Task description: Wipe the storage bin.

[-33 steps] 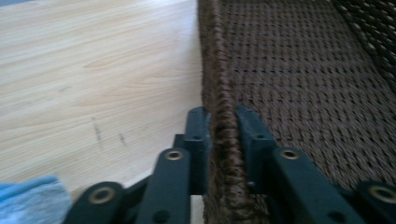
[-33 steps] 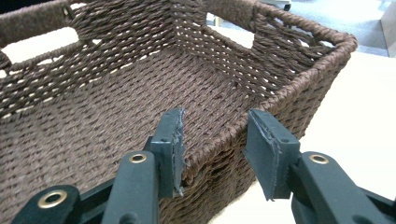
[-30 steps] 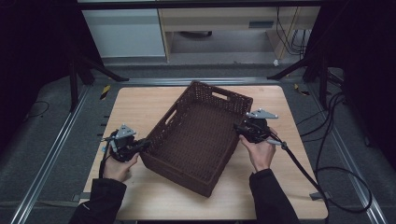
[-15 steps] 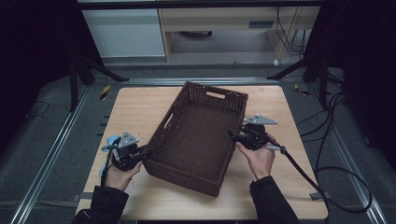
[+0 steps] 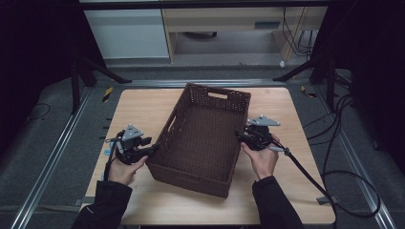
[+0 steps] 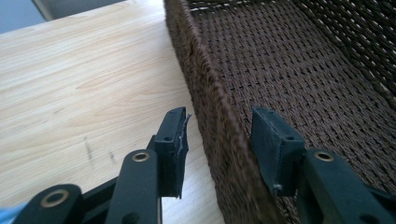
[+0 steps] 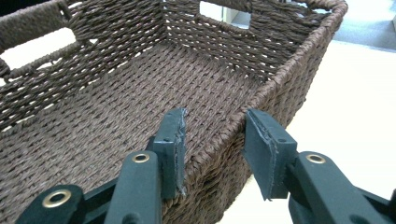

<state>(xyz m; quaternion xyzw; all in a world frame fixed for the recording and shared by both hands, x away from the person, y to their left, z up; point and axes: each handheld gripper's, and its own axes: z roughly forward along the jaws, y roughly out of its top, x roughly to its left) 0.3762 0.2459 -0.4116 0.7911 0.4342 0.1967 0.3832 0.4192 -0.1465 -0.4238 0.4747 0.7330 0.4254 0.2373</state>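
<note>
High view: woven basket [image 5: 200,138], judged light and stiff, straddled at both long rims by left gripper [image 5: 154,149] and right gripper [image 5: 239,134]; jaws unclenched, left just opening, right just closing.

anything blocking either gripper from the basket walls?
Nothing visible. The left gripper straddles one long wall of the wicker basket, jaws just opened, pads off the weave. The right gripper straddles the opposite wall, jaws just closing, gaps showing. The table beside both is bare.
</note>
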